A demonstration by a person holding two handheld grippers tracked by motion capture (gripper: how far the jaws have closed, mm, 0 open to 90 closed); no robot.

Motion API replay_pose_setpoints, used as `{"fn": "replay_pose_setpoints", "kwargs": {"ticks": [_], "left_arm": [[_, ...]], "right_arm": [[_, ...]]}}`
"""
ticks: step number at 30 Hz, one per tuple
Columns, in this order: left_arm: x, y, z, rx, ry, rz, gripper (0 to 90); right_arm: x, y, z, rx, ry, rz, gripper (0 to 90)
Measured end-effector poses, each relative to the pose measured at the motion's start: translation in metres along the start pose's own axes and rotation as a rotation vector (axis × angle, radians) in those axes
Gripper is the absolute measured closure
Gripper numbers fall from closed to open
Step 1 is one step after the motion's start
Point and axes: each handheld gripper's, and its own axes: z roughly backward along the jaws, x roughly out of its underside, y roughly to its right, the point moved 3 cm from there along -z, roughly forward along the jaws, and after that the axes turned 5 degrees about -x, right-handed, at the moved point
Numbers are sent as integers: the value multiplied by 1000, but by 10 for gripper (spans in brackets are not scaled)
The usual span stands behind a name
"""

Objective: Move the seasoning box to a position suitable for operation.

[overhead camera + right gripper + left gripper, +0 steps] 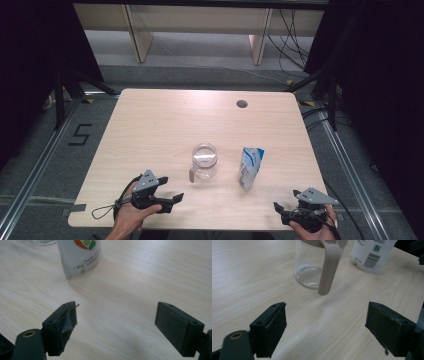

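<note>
Jug (317, 265) just ahead of left gripper (325, 325)

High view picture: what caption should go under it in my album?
Two open grippers, left gripper and right gripper, wait before a clear jug and a standing white pouch.

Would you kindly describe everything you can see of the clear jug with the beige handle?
The clear jug is a round, see-through vessel, glass or plastic by its look, standing upright on the wooden table, slightly nearer the person than the middle. It appears empty. A beige handle hangs from its rim down the side facing the person, its lower end free of the wall. The white pouch stands apart to its right. Nothing but the table touches it; the left tool, open, sits short of the handle.
</note>
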Motion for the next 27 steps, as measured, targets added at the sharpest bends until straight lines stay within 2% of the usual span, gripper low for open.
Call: {"fn": "replay_pose_setpoints", "kwargs": {"ticks": [2, 12, 14, 15, 17, 18, 19, 22, 23, 24, 26, 27], "left_arm": [[0, 0, 0, -12, -2, -5, 161], [-2, 0, -3, -24, 3, 1, 161], [-3, 0, -5, -23, 21, 4, 161], [-3, 1, -5, -29, 17, 20, 161], [-4, 0, -4, -28, 12, 5, 161], [-5, 1, -5, -31, 23, 10, 164], [-6, 2, -5, -32, 17, 19, 165], [-10, 2, -6, -39, 24, 2, 166], [-10, 2, -8, -34, 32, 13, 173], [-12, 1, -8, -31, 25, -12, 173], [-15, 3, -10, -36, 33, -4, 178], [-17, 4, -11, -41, 32, -9, 185]], "right_arm": [[0, 0, 1, -12, 8, -15, 184], [-1, 1, 1, -6, 10, -6, 187], [-1, 0, 1, -7, 6, -13, 189], [-1, 0, 1, -7, 8, -14, 189], [-1, 0, 1, -3, 12, -5, 191], [-1, -2, 1, 3, 14, -29, 193], [-1, -3, 1, 1, 14, -28, 192], [-1, -2, 0, 10, 21, -16, 193], [-2, -2, 1, 1, 22, -19, 194], [-2, -2, 1, 1, 22, -19, 194], [-2, -2, 0, 9, 24, -18, 194], [-2, -1, 0, -15, 13, -5, 195]]}}
